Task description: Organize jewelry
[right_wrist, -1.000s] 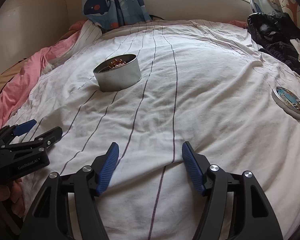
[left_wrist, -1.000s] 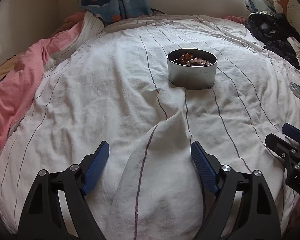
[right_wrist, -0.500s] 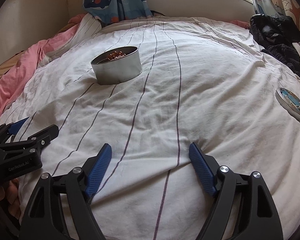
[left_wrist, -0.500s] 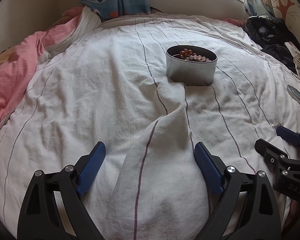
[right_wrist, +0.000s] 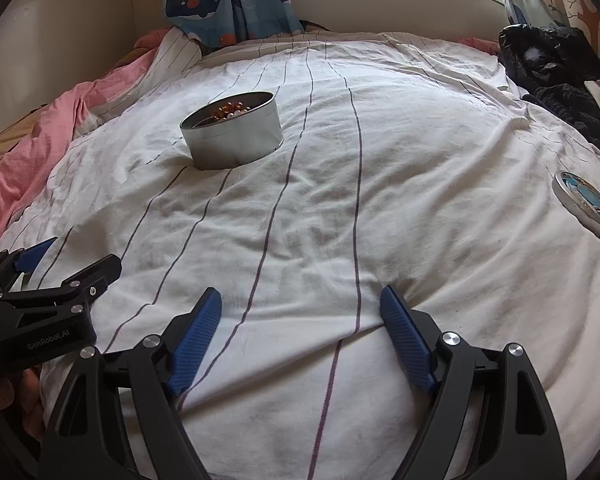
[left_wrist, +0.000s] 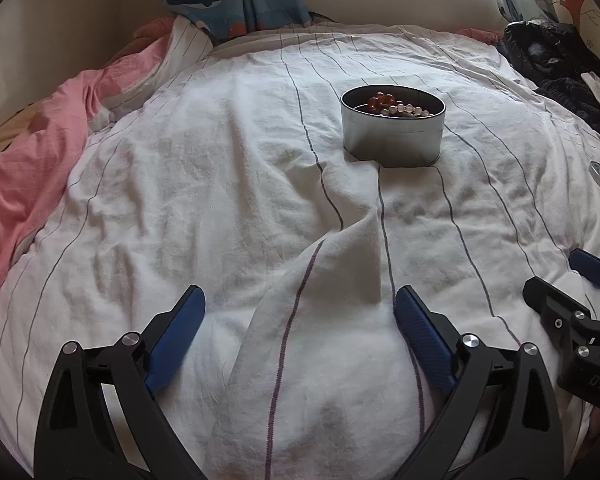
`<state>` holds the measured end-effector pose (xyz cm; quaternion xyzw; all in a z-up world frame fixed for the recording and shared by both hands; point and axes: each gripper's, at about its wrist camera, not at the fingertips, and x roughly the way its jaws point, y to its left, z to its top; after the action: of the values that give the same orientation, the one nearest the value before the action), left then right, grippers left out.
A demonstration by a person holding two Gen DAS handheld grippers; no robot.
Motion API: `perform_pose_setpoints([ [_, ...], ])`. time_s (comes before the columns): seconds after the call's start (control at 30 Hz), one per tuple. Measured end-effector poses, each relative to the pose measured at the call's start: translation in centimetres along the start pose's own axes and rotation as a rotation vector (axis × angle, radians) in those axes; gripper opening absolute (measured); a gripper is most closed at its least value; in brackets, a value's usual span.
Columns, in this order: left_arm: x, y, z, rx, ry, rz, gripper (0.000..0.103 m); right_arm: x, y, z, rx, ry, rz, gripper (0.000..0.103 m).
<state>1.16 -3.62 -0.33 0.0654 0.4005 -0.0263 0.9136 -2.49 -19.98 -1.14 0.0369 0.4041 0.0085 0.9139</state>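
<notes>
Both grippers stand released over the striped sheet [left_wrist: 204, 184], their jaws having just spread wider, nothing held. The left gripper [left_wrist: 300, 304] straddles a raised fold; the right gripper [right_wrist: 300, 300] is empty. Well beyond the fingertips sits the round tin [left_wrist: 393, 136] of beads [left_wrist: 396, 106], its lid [right_wrist: 586, 204] off to the right.

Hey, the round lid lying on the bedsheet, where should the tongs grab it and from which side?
Take the lid by its rim, across opposite edges, coming down from above with the right tongs, which are nearer. It lies flat, picture side up, sunk slightly into the soft sheet, so only the thin rim offers purchase.
</notes>
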Motion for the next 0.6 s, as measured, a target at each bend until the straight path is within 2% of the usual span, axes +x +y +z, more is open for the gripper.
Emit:
perform_pose_setpoints([
  [0.23, -0.5, -0.4, -0.1, 0.012, -0.015, 0.051, 0.094, 0.0, 0.0, -0.1, 0.001, 0.022, 0.033, 0.089],
  [0.4, -0.7, -0.9, -0.2, 0.031, -0.027, 0.094, 0.095, -0.1, 0.2, -0.3, 0.005, 0.028, 0.029, 0.092],
  [0.5, -0.8, -0.9, -0.2, 0.029, -0.028, 0.093, 0.095, -0.1, 0.1, -0.4, 0.009, 0.03, 0.041, 0.093],
  [0.6, -0.8, -1.1, 0.2, 0.017, -0.02, 0.048, 0.095, -0.2, 0.0, -0.4, 0.013, 0.028, 0.059, 0.095],
])
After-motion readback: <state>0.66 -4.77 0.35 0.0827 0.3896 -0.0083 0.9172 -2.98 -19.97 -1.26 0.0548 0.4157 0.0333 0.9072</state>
